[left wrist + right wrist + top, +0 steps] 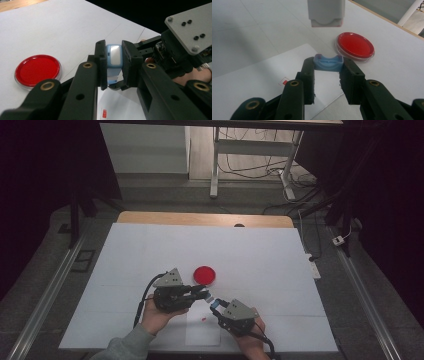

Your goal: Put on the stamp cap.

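1. High view: the left gripper (204, 293) and right gripper (216, 306) meet tip to tip above the white table (260, 255), near the red dish (205, 275).
2. Left gripper view: its jaws pinch a stamp (114, 55), held off the table.
3. Right gripper view: its jaws pinch the blue cap (328, 63), just below the stamp's base; a red mark (285, 82) shows on the paper sheet (262, 75).

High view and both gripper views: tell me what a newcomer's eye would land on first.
The red round dish stands out on the white table, just beyond the two grippers. The left gripper clamps a light blue stamp above a paper sheet that bears a small red mark. The right gripper pinches the stamp's blue cap.
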`<state>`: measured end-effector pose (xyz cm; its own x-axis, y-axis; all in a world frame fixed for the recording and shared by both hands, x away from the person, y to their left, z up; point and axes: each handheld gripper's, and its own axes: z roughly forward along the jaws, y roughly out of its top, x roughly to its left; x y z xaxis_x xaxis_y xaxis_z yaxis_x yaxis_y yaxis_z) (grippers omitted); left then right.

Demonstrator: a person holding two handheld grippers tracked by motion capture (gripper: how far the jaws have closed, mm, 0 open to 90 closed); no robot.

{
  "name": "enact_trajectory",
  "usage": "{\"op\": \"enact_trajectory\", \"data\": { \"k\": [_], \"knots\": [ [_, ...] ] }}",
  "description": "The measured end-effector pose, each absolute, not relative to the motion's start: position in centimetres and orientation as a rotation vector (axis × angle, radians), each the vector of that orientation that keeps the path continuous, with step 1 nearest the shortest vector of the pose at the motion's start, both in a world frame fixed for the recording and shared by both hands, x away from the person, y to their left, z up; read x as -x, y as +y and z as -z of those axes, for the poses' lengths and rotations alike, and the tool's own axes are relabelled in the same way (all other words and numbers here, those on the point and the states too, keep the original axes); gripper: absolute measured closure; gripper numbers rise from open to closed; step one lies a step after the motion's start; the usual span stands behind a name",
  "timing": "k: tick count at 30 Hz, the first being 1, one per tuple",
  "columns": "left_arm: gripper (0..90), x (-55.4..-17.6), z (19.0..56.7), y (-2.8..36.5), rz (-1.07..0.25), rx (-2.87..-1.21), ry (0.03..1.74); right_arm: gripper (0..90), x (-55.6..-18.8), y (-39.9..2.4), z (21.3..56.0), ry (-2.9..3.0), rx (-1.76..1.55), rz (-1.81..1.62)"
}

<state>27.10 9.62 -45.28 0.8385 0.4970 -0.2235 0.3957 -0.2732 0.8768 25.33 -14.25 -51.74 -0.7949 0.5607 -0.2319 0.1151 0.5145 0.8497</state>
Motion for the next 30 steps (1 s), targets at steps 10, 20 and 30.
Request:
{"op": "enact_trajectory", "data": {
  "k": [10, 20, 30],
  "knots": [
    [76.0, -27.17, 45.78, 8.98, -0.116, -1.906, 0.68, 64.8, -25.24, -13.81, 51.68, 2.243, -0.557, -1.233],
    [75.9, -27.18, 46.03, 8.81, -0.118, -1.907, 0.691, 64.9, -25.12, -13.61, 51.56, 2.221, -0.556, -1.24],
    [75.9, -27.17, 46.23, 8.67, -0.125, -1.909, 0.701, 64.9, -25.01, -13.54, 51.5, 2.198, -0.561, -1.237]
  ]
}}
